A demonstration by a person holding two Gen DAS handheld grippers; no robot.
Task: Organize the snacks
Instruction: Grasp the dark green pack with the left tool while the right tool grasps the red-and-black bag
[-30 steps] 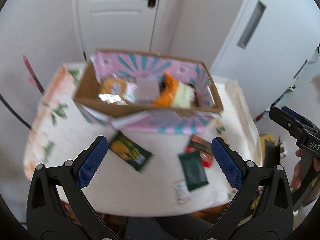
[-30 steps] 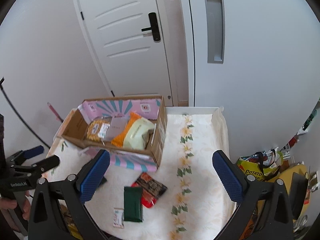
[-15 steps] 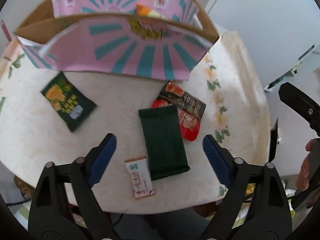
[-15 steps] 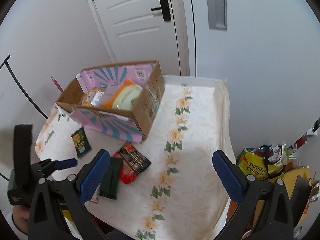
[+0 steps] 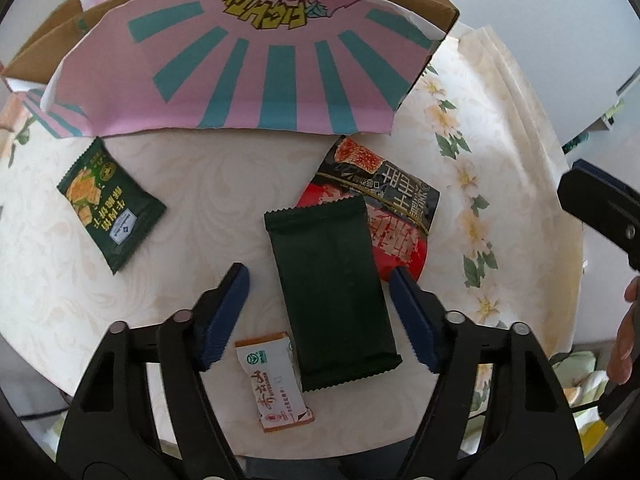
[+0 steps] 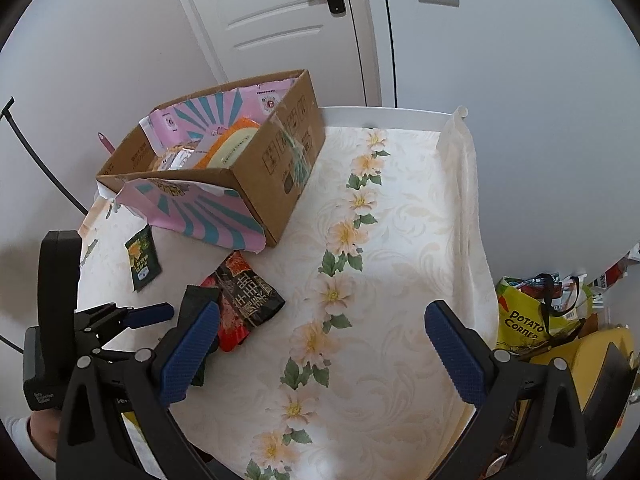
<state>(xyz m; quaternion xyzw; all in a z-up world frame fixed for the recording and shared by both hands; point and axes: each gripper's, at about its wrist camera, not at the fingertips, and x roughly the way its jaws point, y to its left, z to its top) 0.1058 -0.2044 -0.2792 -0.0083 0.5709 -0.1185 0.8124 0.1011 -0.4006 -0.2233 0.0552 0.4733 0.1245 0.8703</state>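
Lower now, our left tool [image 5: 319, 286] has been closing, its 2 pads straddling the dark green packet [image 5: 330, 292] at centre, not pressing; our right tool [image 6: 320, 344] gapes empty over the worktop [image 6: 400, 248].

Five loose snack packets [image 5: 334, 292] on the tablecloth [image 5: 224, 176] — one cardboard box [image 5: 256, 76], two grippers [image 5: 320, 304].

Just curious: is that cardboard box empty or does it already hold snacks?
Not empty: the box already holds an orange-and-cream packet and other wrapped snacks.

Dark green packet [image 5: 330, 288] lies flat, overlapping red packet [image 5: 394, 246].
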